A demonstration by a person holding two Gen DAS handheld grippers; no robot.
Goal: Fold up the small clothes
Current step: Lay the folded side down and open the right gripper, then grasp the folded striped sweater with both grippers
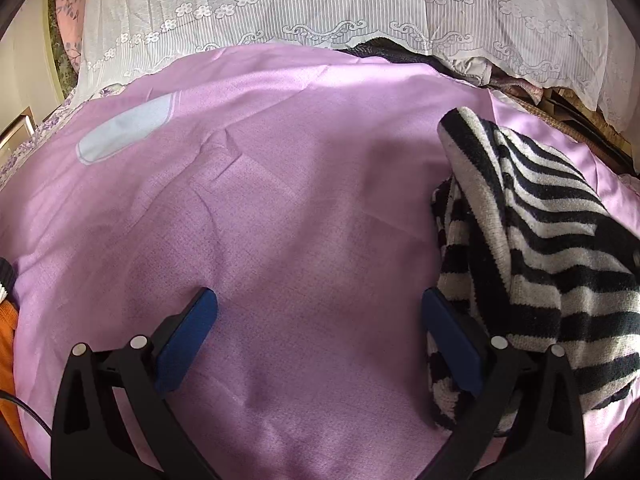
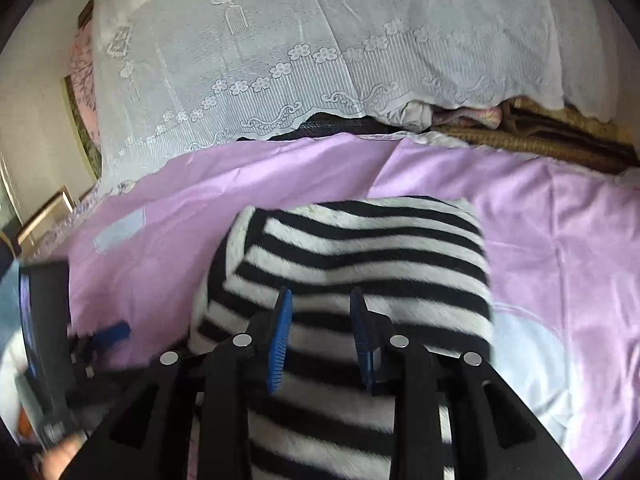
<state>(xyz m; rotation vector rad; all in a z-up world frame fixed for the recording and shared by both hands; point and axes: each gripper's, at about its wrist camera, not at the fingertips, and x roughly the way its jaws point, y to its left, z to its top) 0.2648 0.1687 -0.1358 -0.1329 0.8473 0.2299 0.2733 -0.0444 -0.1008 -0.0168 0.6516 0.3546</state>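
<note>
Lying bunched on the pink bedsheet at right of frame, the black-and-white striped knitted garment sits ungripped: left gripper fingers wide apart over bare sheet, right gripper fingers narrowly parted above it.

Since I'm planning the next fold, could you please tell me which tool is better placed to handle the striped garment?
Probably the right tool: it sits directly over the striped garment, which shows between its narrowly parted fingers. The left tool is wide open over bare pink sheet, garment beside it.

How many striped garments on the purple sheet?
1. The striped garment lies bunched on the purple sheet, under the right gripper. Others may be hidden beneath.
</note>
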